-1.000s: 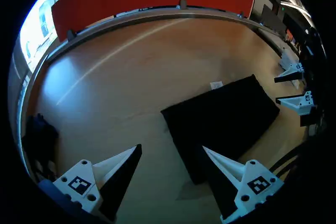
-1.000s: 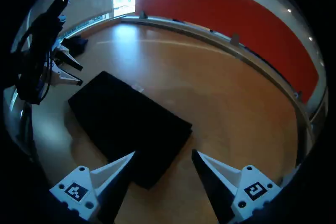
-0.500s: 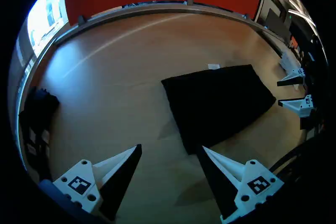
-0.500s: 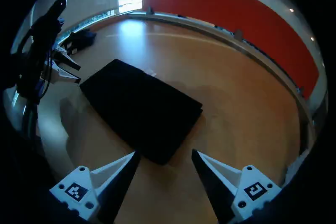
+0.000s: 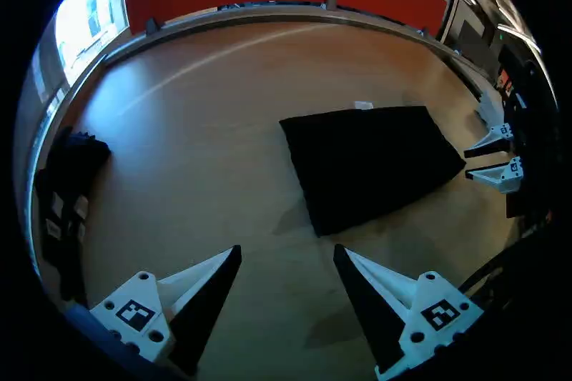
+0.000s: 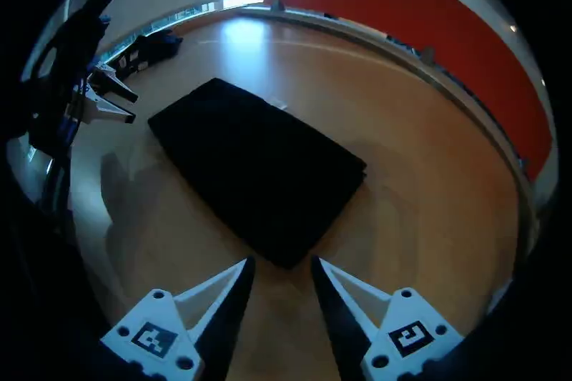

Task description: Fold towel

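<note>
Plainly, the towel [image 5: 372, 163] lies flat on the worktop [image 5: 200, 131], seemingly in layers, with the left gripper [image 5: 286, 249] wide open and the right gripper [image 6: 282, 261] open more narrowly, both empty and short of its edges. If either comes in blunt, I judge it could shove the cloth across the smooth wood or pinch one layer only, skewing the fold.

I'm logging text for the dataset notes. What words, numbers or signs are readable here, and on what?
No readable text.
White tag beside the black towel: too small to read.
On the left gripper and right gripper: square markers, coded patterns, no letters.
</note>
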Demonstrator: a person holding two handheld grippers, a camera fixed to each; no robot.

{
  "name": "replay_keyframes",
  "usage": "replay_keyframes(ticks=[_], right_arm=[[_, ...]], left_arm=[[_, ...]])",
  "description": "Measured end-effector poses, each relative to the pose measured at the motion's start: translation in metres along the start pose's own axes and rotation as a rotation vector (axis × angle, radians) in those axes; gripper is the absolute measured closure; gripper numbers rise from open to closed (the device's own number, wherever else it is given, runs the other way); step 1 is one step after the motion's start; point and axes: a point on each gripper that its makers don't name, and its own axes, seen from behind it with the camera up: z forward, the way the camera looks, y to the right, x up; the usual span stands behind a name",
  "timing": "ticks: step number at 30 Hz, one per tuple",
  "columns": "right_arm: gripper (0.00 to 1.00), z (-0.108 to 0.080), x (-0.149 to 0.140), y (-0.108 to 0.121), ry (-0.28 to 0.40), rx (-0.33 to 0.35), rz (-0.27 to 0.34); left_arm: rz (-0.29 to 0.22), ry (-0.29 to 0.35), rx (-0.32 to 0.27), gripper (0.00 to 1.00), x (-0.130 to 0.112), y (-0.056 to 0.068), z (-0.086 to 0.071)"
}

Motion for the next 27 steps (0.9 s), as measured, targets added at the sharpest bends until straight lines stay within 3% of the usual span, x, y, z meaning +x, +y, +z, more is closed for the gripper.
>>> replay_keyframes(ticks=[5,14,21,27], right_arm=[[0.66,0.003,-0.005,0.004,-0.019,0.009,-0.009],[0.75,0.005,-0.005,0.004,-0.029,0.019,-0.031],[0.96,0.005,-0.002,0.006,-0.028,0.009,-0.043],[0.98,0.003,0.003,0.005,-0.015,0.009,-0.038]], left_arm=[[-0.018,-0.004,0.006,0.04,-0.01,-0.003,-0.007],[-0.03,-0.008,0.016,0.04,-0.019,-0.008,-0.012],[-0.032,-0.005,0.016,0.04,-0.018,-0.01,-0.014],[-0.036,-0.005,0.02,0.04,-0.019,-0.012,-0.015]])
